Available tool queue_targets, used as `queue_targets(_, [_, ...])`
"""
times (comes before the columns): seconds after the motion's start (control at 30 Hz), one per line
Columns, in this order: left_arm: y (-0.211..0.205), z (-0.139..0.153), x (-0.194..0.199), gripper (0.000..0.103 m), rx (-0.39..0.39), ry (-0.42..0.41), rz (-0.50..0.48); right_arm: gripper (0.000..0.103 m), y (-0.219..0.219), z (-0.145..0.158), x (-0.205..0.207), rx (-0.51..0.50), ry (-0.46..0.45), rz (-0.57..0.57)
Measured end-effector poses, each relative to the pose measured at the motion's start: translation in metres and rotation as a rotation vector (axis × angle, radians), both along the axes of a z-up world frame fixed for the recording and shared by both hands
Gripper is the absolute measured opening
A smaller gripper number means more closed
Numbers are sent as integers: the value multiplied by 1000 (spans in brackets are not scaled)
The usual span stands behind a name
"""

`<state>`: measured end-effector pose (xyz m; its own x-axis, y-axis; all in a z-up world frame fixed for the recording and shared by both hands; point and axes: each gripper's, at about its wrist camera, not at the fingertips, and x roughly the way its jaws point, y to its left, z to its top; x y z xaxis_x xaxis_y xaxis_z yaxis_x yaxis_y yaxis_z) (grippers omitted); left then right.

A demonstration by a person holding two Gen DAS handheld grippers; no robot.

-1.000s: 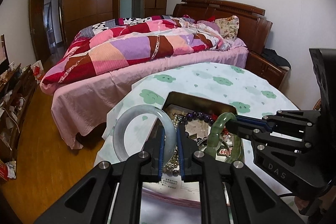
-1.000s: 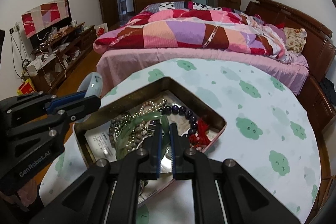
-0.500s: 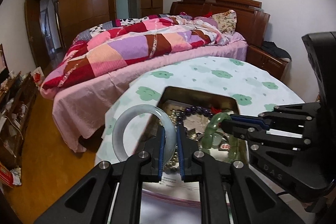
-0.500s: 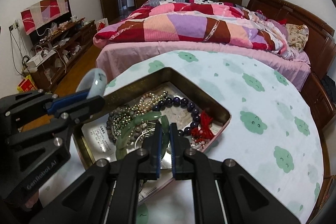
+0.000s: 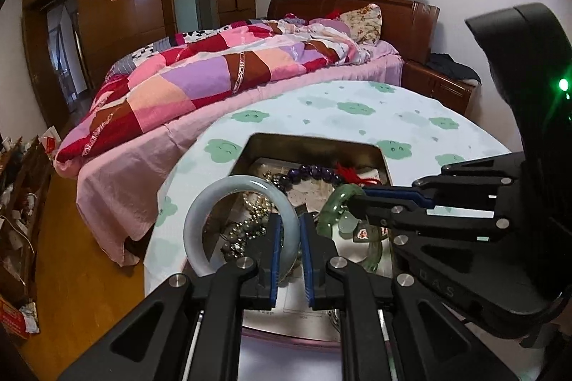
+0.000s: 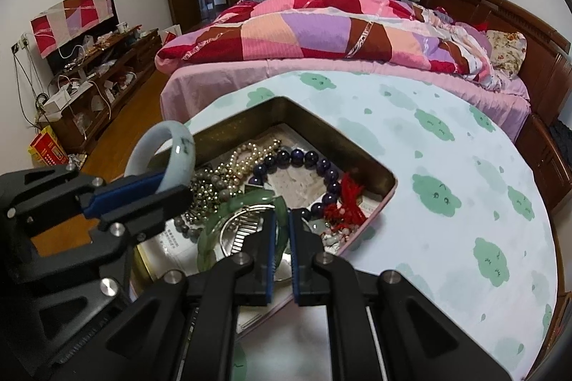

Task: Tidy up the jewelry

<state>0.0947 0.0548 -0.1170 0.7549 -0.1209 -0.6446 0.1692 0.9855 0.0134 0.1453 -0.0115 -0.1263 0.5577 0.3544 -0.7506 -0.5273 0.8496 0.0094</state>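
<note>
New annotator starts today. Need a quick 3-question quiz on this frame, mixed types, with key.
1. True or false: the left gripper holds the pale bangle.
2. The right gripper grips: A) purple bead bracelet B) green bangle C) pearl strand.
3. Fill in: the loose jewelry lies in a metal ____ on the table.

Key: 1 true; 2 B; 3 tin.

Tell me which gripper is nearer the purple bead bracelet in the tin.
Right. The right gripper, shut on the green bangle, sits just short of the purple bead bracelet. The left gripper holds the pale bangle off beside the tin.
</note>
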Motion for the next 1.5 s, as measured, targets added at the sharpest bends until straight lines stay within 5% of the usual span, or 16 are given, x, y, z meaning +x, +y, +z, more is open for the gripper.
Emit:
queue_targets(0.23, [9, -20, 11, 9, -48, 68, 21, 9, 2, -11, 2, -19, 23, 4])
queue_targets(1.0, [21, -9, 8, 10, -89, 51, 40, 12, 0, -19, 3, -34, 34, 10])
queue_targets(1.07, [20, -4, 6, 42, -75, 34, 52, 32, -2, -17, 2, -7, 33, 13])
queue_targets(1.17, [26, 11, -4, 79, -57, -50, 103, 48, -6, -9, -4, 0, 3, -11])
queue_targets(1.23, [33, 25, -12, 83, -88, -92, 115, 63, -13, 0, -10, 33, -10, -23])
queue_targets(1.5, [41, 71, -38, 83, -82, -240, 176, 69, -31, 50, -47, 63, -177, -90])
